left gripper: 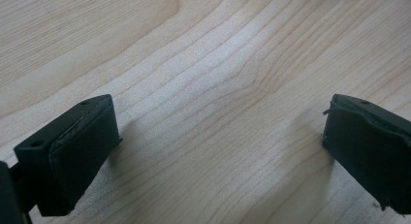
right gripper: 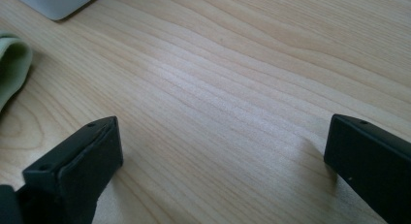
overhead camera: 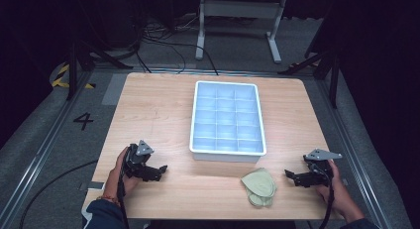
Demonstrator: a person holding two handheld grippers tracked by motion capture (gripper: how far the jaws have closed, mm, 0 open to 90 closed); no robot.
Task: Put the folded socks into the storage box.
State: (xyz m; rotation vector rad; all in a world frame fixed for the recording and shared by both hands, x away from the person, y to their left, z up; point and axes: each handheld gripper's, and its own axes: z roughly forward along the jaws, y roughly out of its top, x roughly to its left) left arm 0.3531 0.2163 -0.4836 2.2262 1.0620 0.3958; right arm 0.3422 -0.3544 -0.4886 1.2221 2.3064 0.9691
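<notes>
High view showed your right gripper [overhead camera: 293, 176] resting low on the table [overhead camera: 158, 115] near its right edge, jaws spread wide with nothing between them. The green cloth [overhead camera: 259, 187] lay just to the left of those jaws, apart from them, near the front edge of the table. Your left gripper [overhead camera: 157, 172] sat near the front left, jaws likewise wide apart and empty, well away from the cloth.

Right gripper view placed the cloth [right gripper: 12, 66] at the far left, outside the jaw gap. Bare wood lay between both jaw pairs.

The white tray [overhead camera: 197, 115] with its grid of compartments stood at centre, its front wall just beyond the cloth. Open wood remained left and right of it.

The cloth was cut off in the right gripper view, and its folds were hard to make out.
</notes>
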